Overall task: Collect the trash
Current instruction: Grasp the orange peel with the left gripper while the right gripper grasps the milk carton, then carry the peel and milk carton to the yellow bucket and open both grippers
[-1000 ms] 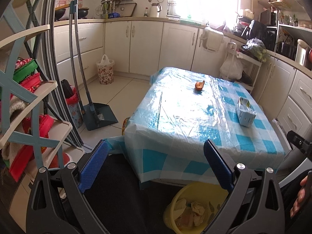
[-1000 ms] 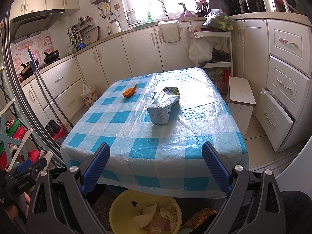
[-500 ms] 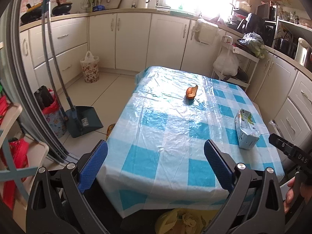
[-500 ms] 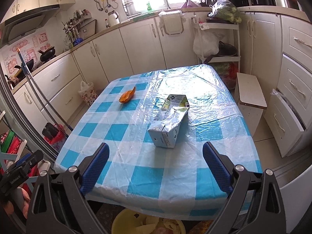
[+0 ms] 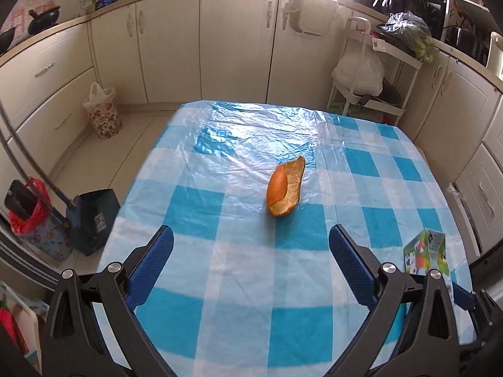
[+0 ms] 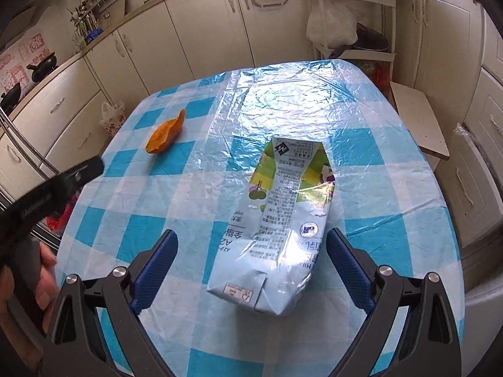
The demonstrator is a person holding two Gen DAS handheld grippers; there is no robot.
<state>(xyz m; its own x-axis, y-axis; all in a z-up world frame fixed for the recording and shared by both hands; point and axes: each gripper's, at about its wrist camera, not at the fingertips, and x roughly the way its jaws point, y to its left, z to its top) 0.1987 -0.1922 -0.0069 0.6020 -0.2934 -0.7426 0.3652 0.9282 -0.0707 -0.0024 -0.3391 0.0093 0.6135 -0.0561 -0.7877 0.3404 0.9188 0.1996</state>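
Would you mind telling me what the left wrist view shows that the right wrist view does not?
Only the left view shows the dustpan on the floor. Only the right view shows the whole milk carton lying between the open right tongs, and the white stool. Both show the orange peel and the checked tablecloth; the left tongs are open too.

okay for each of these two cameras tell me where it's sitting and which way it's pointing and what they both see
Left wrist: on the left gripper, over the table's near edge, aimed at the orange peel; both open fingers show.
Right wrist: on the right gripper, facing the milk carton lying between its open fingers; the left gripper and hand show at left.
Shared: peel, carton, checked tablecloth.
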